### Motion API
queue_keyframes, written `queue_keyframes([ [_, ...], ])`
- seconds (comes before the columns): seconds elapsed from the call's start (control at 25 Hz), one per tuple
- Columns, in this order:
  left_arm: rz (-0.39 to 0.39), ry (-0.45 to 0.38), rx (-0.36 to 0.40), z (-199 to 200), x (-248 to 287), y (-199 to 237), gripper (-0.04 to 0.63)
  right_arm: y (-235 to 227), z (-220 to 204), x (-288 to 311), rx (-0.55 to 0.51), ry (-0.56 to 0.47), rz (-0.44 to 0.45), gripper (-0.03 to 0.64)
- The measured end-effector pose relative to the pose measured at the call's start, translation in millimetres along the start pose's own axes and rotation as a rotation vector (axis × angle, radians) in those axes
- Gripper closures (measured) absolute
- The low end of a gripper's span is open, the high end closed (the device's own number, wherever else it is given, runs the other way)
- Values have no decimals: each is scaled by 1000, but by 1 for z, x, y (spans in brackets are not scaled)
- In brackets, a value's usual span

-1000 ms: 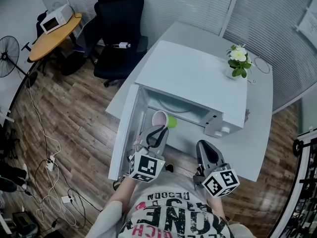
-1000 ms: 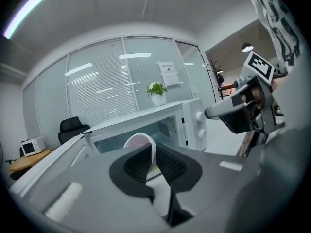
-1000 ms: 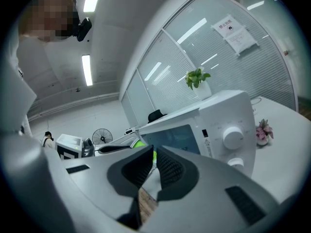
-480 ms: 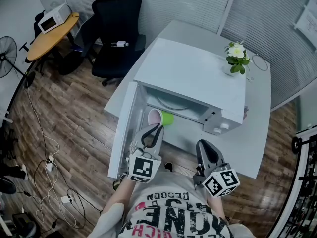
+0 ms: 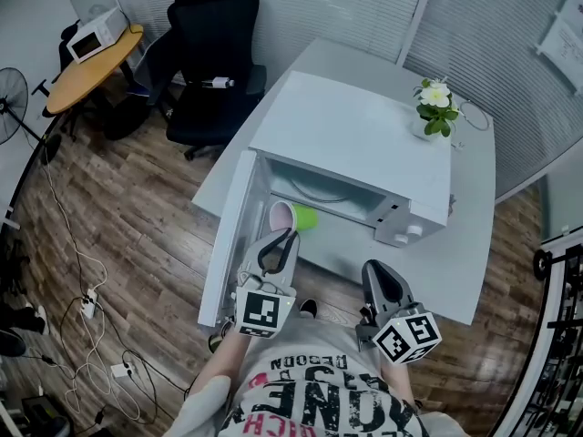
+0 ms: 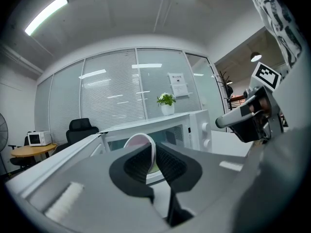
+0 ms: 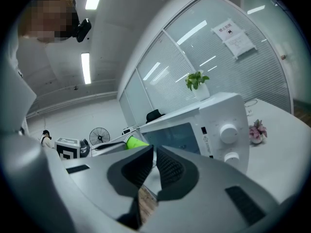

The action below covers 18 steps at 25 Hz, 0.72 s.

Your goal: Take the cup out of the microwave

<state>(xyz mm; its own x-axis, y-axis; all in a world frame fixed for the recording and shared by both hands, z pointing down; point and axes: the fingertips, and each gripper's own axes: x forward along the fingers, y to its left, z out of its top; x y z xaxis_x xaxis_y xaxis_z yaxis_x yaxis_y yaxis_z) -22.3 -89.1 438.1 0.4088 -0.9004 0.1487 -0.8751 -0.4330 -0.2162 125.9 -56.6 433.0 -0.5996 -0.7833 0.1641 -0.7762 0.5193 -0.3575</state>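
A cup (image 5: 293, 217), green outside and pink inside, lies tilted on its side at the mouth of the white microwave (image 5: 355, 144), beside the door (image 5: 232, 244) that hangs open to the left. My left gripper (image 5: 284, 237) is shut on the cup's rim; in the left gripper view the pink rim (image 6: 137, 141) sits pinched between the black pads of the left gripper (image 6: 154, 152). My right gripper (image 5: 375, 269) hovers shut and empty in front of the microwave's control panel. In the right gripper view the green cup (image 7: 135, 142) shows left of the right gripper (image 7: 154, 150).
The microwave stands on a white table (image 5: 474, 244) with a potted plant (image 5: 435, 107) behind it and a small pink flower (image 5: 453, 212) at its right side. A black office chair (image 5: 214, 53), a round wooden table (image 5: 91, 71) and floor cables (image 5: 91, 335) lie to the left.
The left gripper has risen slightly with the cup at the microwave's mouth. The right gripper has stayed where it was.
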Motion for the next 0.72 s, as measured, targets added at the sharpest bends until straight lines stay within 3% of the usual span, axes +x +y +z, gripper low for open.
queue_keyframes([
  [0.2,57,51,25,-22,-8,23,557,9,-1,5,2,-2,-29,589],
  [0.32,67,38,-6,-16,-13,42,557,21,0,10,0,3,-32,589],
  [0.48,3,-19,-113,-5,-17,44,557,37,-2,16,6,5,-54,589],
  [0.72,-126,-73,-103,2,-18,37,557,52,0,18,10,-20,-109,589],
])
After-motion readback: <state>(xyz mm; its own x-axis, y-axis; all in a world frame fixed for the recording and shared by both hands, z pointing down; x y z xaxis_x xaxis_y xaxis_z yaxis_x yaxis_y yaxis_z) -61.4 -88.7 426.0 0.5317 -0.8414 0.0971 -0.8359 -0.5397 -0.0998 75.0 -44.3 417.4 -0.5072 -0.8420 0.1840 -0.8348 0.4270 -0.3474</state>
